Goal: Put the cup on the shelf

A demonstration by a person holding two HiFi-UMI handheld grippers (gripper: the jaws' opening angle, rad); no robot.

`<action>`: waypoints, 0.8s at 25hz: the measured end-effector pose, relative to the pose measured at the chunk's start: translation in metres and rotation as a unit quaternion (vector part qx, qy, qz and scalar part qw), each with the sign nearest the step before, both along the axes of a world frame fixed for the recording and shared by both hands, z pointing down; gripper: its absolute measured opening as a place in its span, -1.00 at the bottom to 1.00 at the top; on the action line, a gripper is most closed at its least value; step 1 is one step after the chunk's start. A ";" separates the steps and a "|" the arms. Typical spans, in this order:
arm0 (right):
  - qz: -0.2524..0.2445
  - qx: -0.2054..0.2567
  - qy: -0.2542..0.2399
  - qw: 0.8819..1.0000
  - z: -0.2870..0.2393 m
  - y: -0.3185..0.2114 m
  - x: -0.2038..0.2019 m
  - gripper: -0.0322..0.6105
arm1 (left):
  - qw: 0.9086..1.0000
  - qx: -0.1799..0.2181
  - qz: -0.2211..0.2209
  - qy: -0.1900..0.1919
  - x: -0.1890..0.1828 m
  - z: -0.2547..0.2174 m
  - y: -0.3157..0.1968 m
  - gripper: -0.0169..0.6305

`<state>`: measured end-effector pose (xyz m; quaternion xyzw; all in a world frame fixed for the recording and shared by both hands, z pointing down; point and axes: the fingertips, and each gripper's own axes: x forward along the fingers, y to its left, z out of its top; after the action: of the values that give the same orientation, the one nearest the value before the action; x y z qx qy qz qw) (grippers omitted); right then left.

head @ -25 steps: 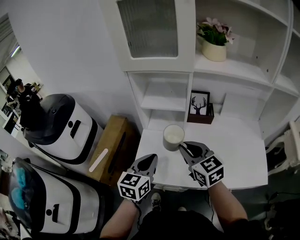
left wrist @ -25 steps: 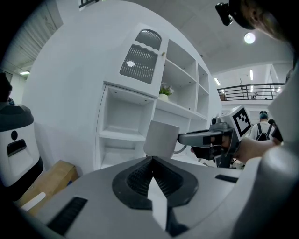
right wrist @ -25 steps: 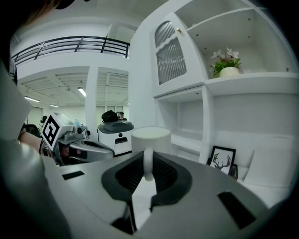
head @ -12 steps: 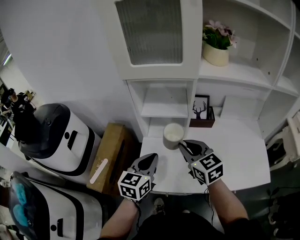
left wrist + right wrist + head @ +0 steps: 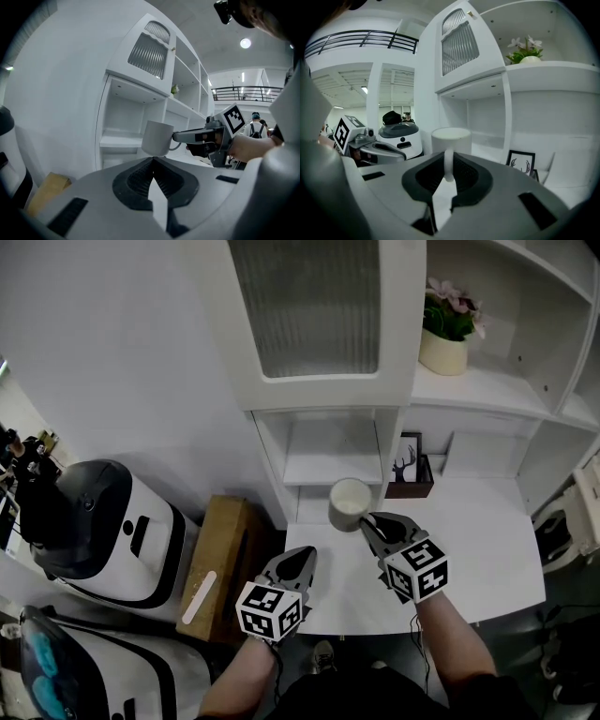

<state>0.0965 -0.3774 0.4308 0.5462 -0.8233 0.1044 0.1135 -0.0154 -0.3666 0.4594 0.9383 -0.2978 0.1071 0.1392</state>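
A white cup [image 5: 349, 504] hangs in the air in front of the low shelf opening, held by its handle. My right gripper [image 5: 367, 521] is shut on that handle, and in the right gripper view the handle sits between the jaws with the cup [image 5: 451, 140] just beyond them. The cup [image 5: 157, 137] also shows in the left gripper view, level with the small shelf board [image 5: 117, 139]. My left gripper [image 5: 305, 554] is shut and empty, low by the desk's front left corner. The shelf board [image 5: 333, 451] lies just beyond the cup.
A framed deer picture [image 5: 405, 463] stands at the back of the white desk [image 5: 469, 540]. A potted flower [image 5: 447, 334] sits on a higher shelf. A ribbed cabinet door [image 5: 314, 306] hangs above. A cardboard box [image 5: 220, 559] and white machines [image 5: 103, 521] stand left.
My right gripper has carried the cup a little farther toward the shelf opening. The left gripper has stayed about where it was.
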 end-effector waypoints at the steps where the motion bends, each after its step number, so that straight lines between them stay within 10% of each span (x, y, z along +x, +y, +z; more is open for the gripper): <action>1: 0.004 0.001 -0.001 1.000 -0.001 -0.005 0.001 -0.80 | 1.000 0.000 0.003 -0.002 0.000 0.000 -0.004 -0.94; 20: 0.060 -0.012 0.004 0.998 0.002 -0.093 0.004 -0.80 | 0.999 0.008 0.044 -0.006 -0.007 -0.002 -0.065 -0.94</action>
<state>0.1003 -0.4701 0.4323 0.5934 -0.7876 0.1185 0.1168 -0.0228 -0.4317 0.4577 0.9508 -0.2583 0.1167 0.1252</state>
